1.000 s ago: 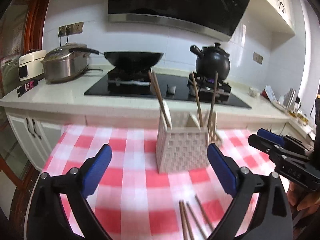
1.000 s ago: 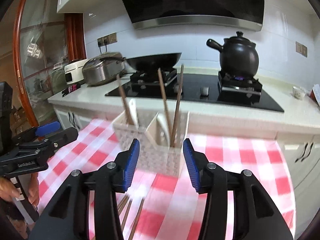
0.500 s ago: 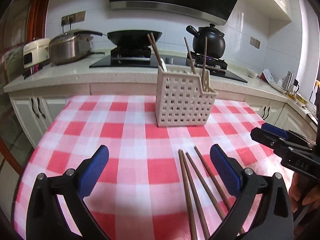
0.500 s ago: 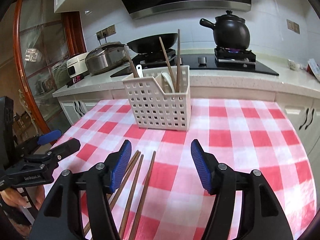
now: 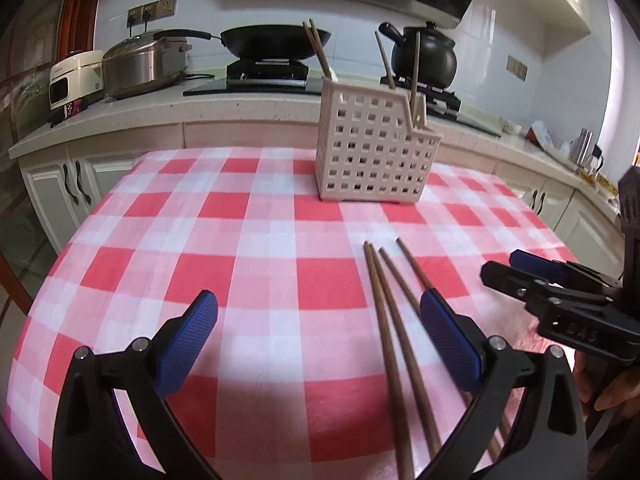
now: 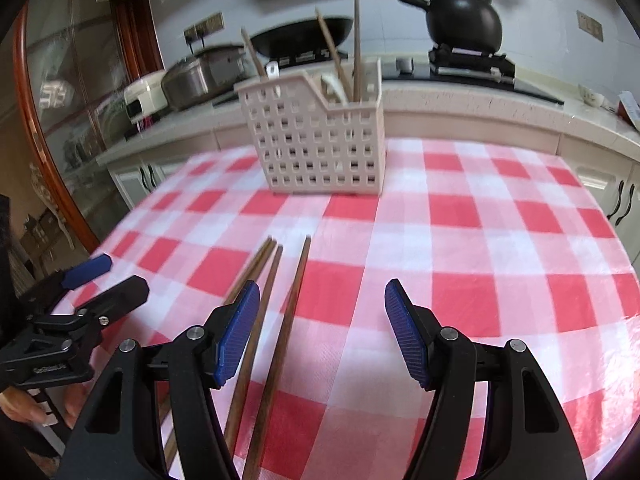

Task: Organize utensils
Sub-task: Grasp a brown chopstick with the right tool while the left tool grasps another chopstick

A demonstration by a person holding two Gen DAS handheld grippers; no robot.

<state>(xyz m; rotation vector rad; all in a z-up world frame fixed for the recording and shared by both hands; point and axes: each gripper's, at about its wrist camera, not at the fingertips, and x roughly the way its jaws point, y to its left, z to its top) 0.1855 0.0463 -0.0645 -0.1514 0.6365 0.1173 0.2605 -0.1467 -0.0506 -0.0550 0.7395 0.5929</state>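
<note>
The left hand-held gripper [image 5: 318, 322] is held wide open above the worktop [image 5: 256, 272], and nothing is held in it. The right hand-held gripper [image 6: 322, 308] is open too; its jaws have just been opening, and nothing is pressed between them. Four brown chopsticks [image 6: 276, 320] are laid flat on the red and white cloth. In the right view, one is seen between the blue pads and the others are partly hidden under the left pad [image 6: 236, 334]. In the left view, they are seen close to the right pad [image 5: 450, 338]. A white basket [image 5: 374, 146] is stood farther back on the cloth, well apart from the loose chopsticks. More chopsticks [image 6: 355, 46] are stood up in it. Behind it, a black pot [image 6: 464, 16] is seen on the stove.
</note>
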